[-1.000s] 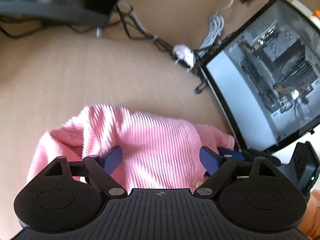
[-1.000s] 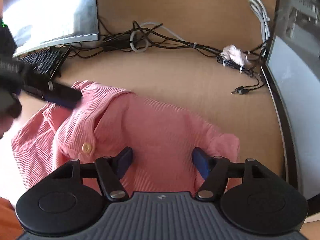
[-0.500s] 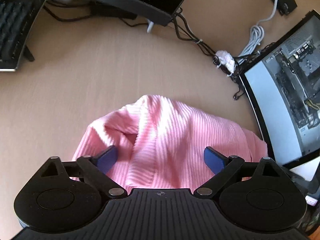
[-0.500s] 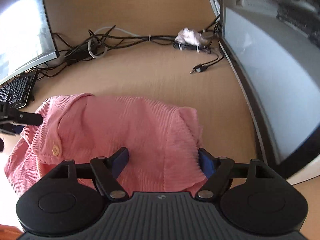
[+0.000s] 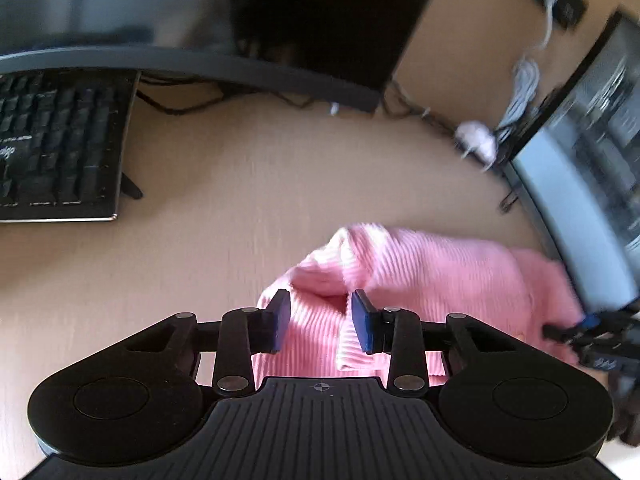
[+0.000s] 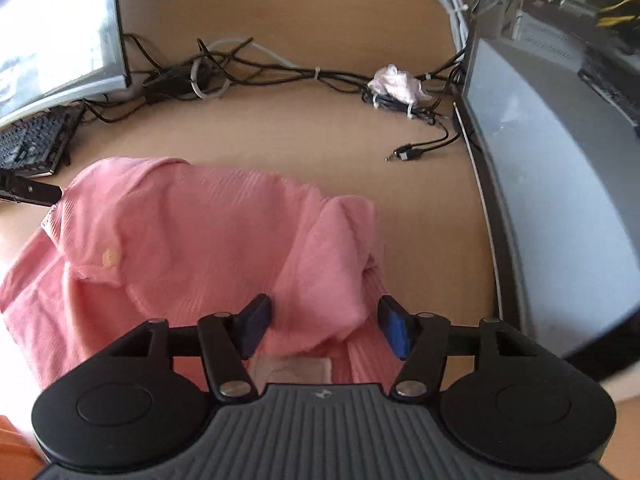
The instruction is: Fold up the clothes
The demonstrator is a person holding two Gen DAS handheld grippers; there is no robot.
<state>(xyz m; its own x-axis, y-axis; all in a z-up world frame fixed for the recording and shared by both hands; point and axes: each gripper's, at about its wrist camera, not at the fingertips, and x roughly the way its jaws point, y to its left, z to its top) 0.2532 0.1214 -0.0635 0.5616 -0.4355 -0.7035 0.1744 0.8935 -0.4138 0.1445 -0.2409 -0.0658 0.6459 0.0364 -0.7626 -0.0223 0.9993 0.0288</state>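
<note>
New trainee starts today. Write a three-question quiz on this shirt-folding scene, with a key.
1. True or false: the pink shirt lies on the wooden desk.
2. What dark item sits on the desk left of the shirt in the left wrist view? A keyboard, B mug, C book.
3. Fill in: fabric lies between the left gripper fingers and the right gripper fingers, and both sets of jaws are ____.

Key: 1 true; 2 A; 3 closing.
</note>
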